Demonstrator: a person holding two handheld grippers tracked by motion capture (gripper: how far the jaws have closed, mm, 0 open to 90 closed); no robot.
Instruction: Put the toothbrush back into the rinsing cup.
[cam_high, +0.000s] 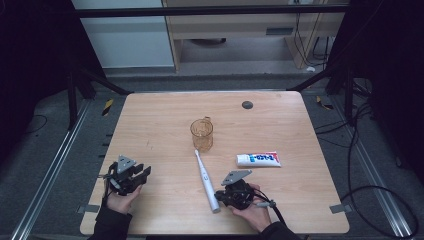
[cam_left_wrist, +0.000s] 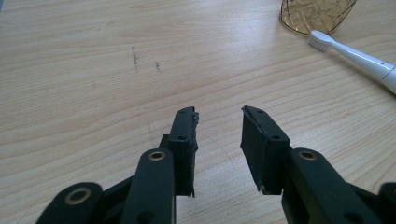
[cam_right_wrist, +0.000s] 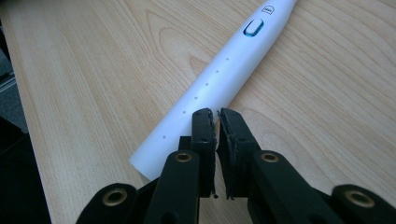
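Observation:
A white electric toothbrush (cam_high: 206, 181) lies flat on the wooden table (cam_high: 150, 125), its bristle head toward an amber glass cup (cam_high: 202, 134). My right gripper (cam_right_wrist: 217, 113) rests just beside the toothbrush handle (cam_right_wrist: 219, 77), jaws shut with nothing between them; in the high view the right gripper (cam_high: 223, 193) sits at the handle's near end. My left gripper (cam_left_wrist: 218, 115) stands open over bare wood at the near left, also seen as the left gripper (cam_high: 141, 174) from above. The brush head (cam_left_wrist: 320, 39) and cup base (cam_left_wrist: 314, 14) lie far off to its upper right.
A white and blue toothpaste tube (cam_high: 258, 159) lies right of the toothbrush. A small dark round cap (cam_high: 247, 105) sits in the table's far side. Dark cables trail over the floor at the right.

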